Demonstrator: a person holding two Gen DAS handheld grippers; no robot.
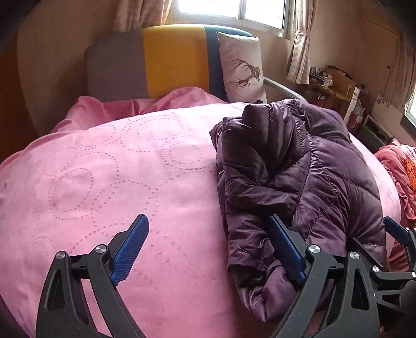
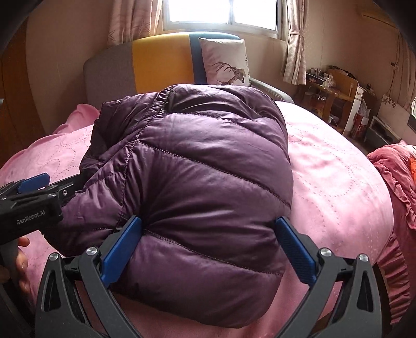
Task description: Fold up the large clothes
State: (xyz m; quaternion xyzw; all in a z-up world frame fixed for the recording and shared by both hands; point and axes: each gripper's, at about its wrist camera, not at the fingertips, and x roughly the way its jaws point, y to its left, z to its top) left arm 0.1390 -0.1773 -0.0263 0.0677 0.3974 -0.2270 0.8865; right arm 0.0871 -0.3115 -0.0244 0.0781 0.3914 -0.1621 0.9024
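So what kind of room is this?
Most likely a bedroom. A puffy purple quilted jacket lies on a bed with a pink dotted bedspread, a grey, yellow and blue padded headboard and a white deer-print pillow under a curtained window.

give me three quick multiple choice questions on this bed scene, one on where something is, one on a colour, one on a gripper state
1. Where does the deer cushion stand?
A. against the headboard
B. on the floor
C. on the jacket

2. What colour is the puffer jacket?
A. green
B. purple
C. white

3. How is the right gripper?
A. shut on nothing
B. out of view
C. open, fingers on both sides of the jacket's bulge

Key: 1 A, it leans on the headboard. 2 B, glossy purple quilting. 3 C, the blue pads flank the bulge, wide apart.
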